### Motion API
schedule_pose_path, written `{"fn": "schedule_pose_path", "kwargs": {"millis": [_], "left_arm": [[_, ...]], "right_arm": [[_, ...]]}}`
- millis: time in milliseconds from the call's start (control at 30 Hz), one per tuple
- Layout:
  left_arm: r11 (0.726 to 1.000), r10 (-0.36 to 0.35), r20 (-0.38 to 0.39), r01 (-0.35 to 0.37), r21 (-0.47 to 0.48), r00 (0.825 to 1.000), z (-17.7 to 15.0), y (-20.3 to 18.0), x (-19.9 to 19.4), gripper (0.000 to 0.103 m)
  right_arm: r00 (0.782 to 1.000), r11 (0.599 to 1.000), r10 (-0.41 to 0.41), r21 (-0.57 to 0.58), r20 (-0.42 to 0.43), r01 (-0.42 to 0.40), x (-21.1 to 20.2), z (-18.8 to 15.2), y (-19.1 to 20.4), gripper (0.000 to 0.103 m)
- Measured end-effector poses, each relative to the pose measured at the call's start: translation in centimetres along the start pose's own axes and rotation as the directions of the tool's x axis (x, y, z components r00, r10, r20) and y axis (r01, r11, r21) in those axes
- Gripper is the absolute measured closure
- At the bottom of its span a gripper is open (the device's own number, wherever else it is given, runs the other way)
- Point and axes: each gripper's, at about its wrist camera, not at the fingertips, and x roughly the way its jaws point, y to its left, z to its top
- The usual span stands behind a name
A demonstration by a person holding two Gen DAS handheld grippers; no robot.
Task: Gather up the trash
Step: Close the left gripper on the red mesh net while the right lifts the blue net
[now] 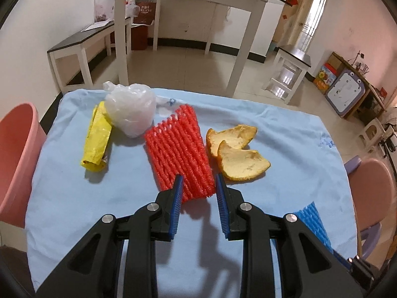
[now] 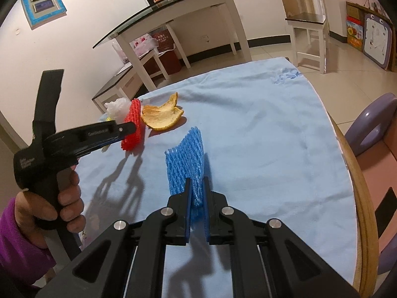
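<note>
On the light blue cloth (image 1: 74, 198) lie a red foam net (image 1: 178, 149), orange peel pieces (image 1: 238, 149), a crumpled white plastic bag (image 1: 131, 109) and a yellow wrapper (image 1: 96, 139). My left gripper (image 1: 198, 181) is open, its fingers straddling the near end of the red net, which also shows in the right wrist view (image 2: 132, 126). My right gripper (image 2: 197, 186) is shut on the near end of a blue foam net (image 2: 184, 159), which rests on the cloth. The blue net shows at the right in the left wrist view (image 1: 312, 221).
A pink bin (image 1: 15, 159) stands at the table's left edge. A pink and purple chair (image 1: 372, 191) stands at the right side. A glass-topped white table (image 1: 186, 5) and benches stand beyond. The wooden table rim (image 2: 364, 198) shows on the right.
</note>
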Motion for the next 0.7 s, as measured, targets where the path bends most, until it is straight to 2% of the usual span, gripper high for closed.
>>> {"fn": "schedule_pose_path", "kwargs": {"millis": [33, 100, 167, 500, 700], "left_arm": [[1.000, -0.005, 0.006, 0.005, 0.001, 1.000, -0.1, 0.2, -0.2, 0.077], [1.000, -0.013, 0.015, 0.013, 0.007, 1.000, -0.3, 0.5, -0.6, 0.088], [1.000, -0.026, 0.017, 0.025, 0.008, 1.000, -0.5, 1.0, -0.9, 0.092], [0.997, -0.070, 0.048, 0.069, 0.020, 0.996, -1.8, 2.7, -3.6, 0.093], [0.997, -0.065, 0.073, 0.062, 0.043, 0.995, -3.4, 4.2, -5.9, 0.093]], "right_arm": [[1.000, 1.000, 0.000, 0.000, -0.001, 0.000, 0.0, 0.0, 0.0, 0.096], [1.000, 1.000, -0.001, 0.000, -0.003, 0.001, 0.1, 0.0, -0.1, 0.096], [1.000, 1.000, -0.003, 0.002, -0.005, 0.003, 0.2, 0.0, -0.1, 0.096], [1.000, 1.000, -0.022, 0.006, -0.007, 0.022, 0.4, 0.0, -0.1, 0.096], [0.998, 0.999, -0.054, 0.004, -0.013, 0.054, 0.5, 0.1, 0.0, 0.096]]}}
